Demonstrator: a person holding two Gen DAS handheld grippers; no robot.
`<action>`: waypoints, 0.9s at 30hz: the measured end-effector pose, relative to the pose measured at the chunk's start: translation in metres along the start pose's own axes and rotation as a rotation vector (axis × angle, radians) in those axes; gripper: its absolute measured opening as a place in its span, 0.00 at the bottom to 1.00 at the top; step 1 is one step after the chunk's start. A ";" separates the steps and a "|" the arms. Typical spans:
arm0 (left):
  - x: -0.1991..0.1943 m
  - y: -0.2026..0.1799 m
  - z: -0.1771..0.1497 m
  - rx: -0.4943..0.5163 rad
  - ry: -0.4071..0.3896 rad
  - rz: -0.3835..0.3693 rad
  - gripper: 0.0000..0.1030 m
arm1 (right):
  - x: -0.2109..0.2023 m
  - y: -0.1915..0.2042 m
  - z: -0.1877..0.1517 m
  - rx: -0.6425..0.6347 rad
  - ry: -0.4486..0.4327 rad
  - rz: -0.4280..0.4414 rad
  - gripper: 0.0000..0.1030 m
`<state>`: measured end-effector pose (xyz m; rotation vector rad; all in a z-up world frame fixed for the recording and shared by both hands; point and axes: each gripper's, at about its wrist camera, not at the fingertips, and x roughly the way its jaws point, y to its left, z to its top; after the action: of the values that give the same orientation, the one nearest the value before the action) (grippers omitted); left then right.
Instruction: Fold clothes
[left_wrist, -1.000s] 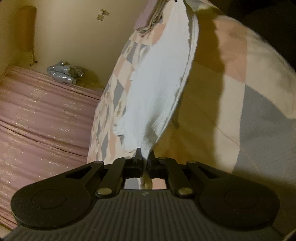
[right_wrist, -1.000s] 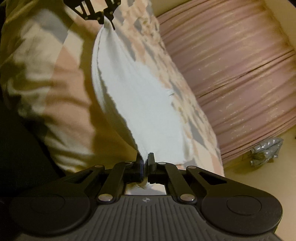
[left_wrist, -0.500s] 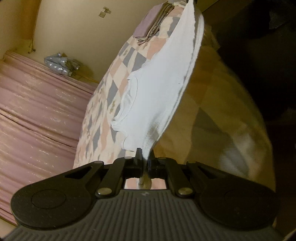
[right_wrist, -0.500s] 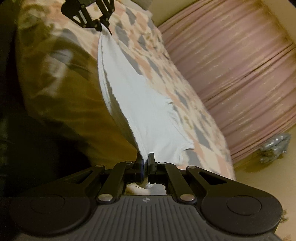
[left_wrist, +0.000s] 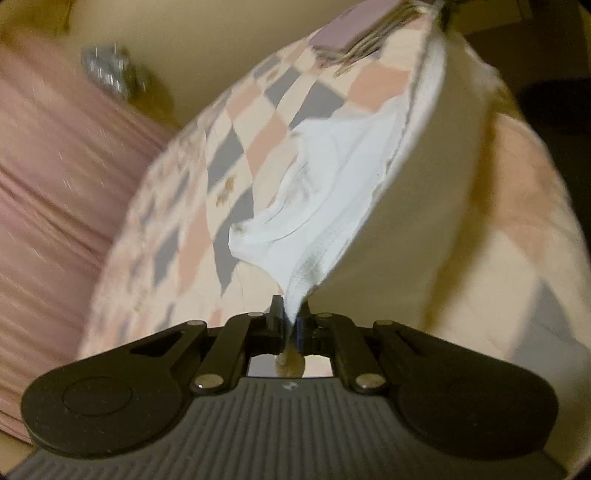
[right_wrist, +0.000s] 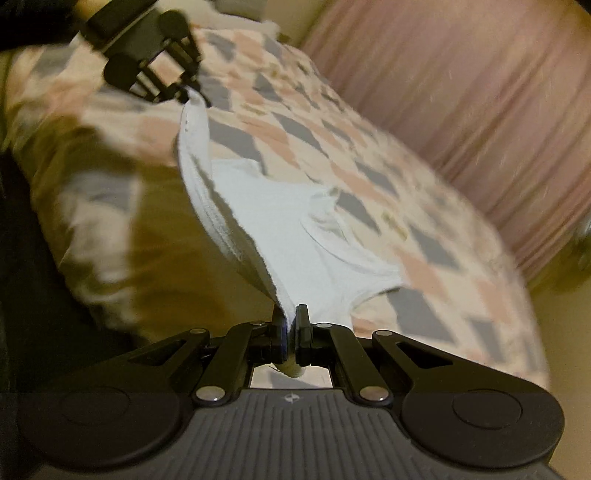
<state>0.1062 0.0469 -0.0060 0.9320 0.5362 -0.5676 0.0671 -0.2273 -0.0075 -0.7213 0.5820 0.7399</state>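
- Left gripper (left_wrist: 290, 317) is clamping one corner of a white garment (left_wrist: 332, 192), jaws pressed tight on the bunched cloth, a nub of fabric poking out behind them
- Right gripper (right_wrist: 290, 325) is pinching the other corner of the same white garment (right_wrist: 280, 221), jaws closed on the hem, a small roll of cloth showing behind the pads
- In the right wrist view the left gripper (right_wrist: 192, 94) is showing at the far end of the garment, its fingers biting the cloth edge; a person's dark sleeve (right_wrist: 33, 22) is sitting just behind it
- Garment is hanging stretched between the two grippers, its upper hem running taut from one to the other, the rest of it sagging down toward the checked bedspread (left_wrist: 236, 155)
- Lower part of the garment, with a curved neckline or armhole seam, is draping onto the bedspread; whether all of it is touching the cover I cannot tell
- Bedspread is showing pink, grey and cream squares
- A folded stack of clothes (left_wrist: 364, 42) is lying at the far end of the bedspread, beyond the garment
- Pink curtain (right_wrist: 480, 110) is hanging beside the bedspread on its far side
- A silvery crumpled bundle (left_wrist: 107, 70) is lying off the bedspread, near the curtain; blurred
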 end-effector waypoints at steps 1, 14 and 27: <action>0.016 0.012 0.000 -0.028 0.016 -0.030 0.06 | 0.013 -0.019 0.000 0.049 0.018 0.029 0.01; 0.132 0.086 -0.030 -0.377 0.101 -0.192 0.17 | 0.145 -0.150 -0.052 0.560 0.058 0.201 0.20; 0.101 0.113 -0.063 -0.705 0.022 -0.159 0.23 | 0.106 -0.170 -0.089 0.833 -0.053 0.137 0.42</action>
<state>0.2431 0.1324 -0.0369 0.2274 0.7681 -0.4588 0.2424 -0.3422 -0.0722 0.1092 0.8180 0.5651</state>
